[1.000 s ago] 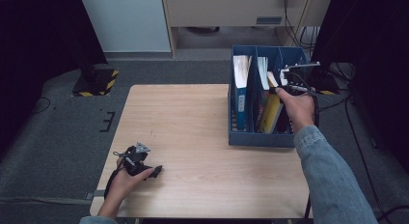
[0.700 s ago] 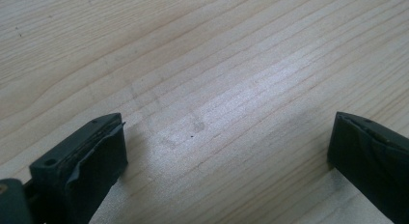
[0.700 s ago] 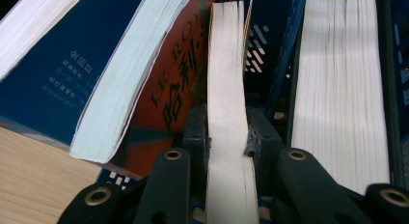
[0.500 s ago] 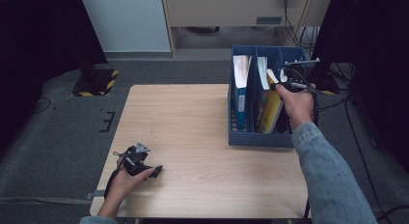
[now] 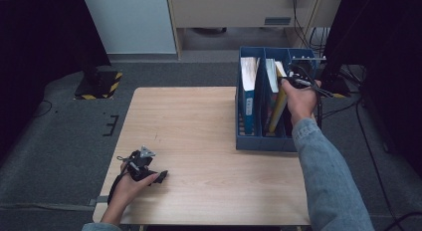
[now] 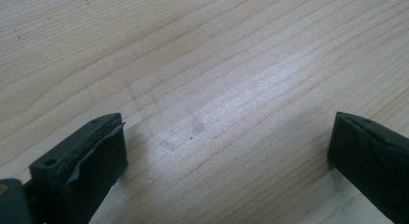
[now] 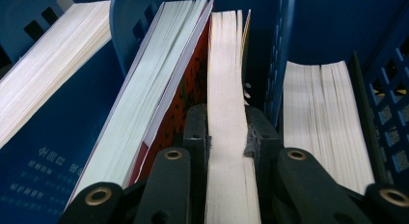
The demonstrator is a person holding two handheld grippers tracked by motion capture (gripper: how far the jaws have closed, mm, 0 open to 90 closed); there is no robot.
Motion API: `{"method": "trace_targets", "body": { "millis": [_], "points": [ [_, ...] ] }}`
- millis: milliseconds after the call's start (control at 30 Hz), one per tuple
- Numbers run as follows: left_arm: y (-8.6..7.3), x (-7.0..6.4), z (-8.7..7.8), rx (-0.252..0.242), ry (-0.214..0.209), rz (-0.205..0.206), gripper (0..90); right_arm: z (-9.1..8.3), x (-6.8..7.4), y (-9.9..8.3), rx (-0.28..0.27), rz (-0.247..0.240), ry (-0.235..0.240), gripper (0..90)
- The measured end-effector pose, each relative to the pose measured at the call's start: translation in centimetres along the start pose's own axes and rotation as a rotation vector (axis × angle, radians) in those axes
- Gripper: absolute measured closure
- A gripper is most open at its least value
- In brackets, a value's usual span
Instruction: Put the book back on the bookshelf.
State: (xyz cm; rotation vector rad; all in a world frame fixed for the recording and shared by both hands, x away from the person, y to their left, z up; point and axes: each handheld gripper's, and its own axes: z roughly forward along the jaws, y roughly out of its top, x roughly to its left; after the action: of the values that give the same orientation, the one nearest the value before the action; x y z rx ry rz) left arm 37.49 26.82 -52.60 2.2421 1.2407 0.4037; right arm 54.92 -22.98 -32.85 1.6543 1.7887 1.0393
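Right tool (image 7: 226,137) clamped on the top page edge of the yellow book (image 7: 226,89), which leans in the middle slot of the blue file rack (image 5: 263,141); a top grip probably suits lifting it straight up. Red-covered book (image 7: 159,79) presses against it on one side, rack divider (image 7: 282,55) close on the other, so sideways room is tight and above the rack is open. Left tool (image 5: 142,166) rests jaws apart on the worktop (image 5: 199,131), well apart from the rack, out of the way.
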Motion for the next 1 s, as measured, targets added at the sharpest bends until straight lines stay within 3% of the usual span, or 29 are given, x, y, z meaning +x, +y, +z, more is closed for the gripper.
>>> {"method": "trace_targets", "body": {
  "millis": [400, 1000],
  "points": [
    [0.0, 0.0, 0.0, 0.001, -0.002, 0.0, 0.0, 1.2, 0.2, -0.2, 0.002, 0.012, -0.006, 74.4],
    [0.1, 0.0, 0.1, 0.003, -0.002, 0.002, 0.0, 1.5, 0.3, -0.3, 0.017, 0.016, 0.007, 74.0]
  ]
}}
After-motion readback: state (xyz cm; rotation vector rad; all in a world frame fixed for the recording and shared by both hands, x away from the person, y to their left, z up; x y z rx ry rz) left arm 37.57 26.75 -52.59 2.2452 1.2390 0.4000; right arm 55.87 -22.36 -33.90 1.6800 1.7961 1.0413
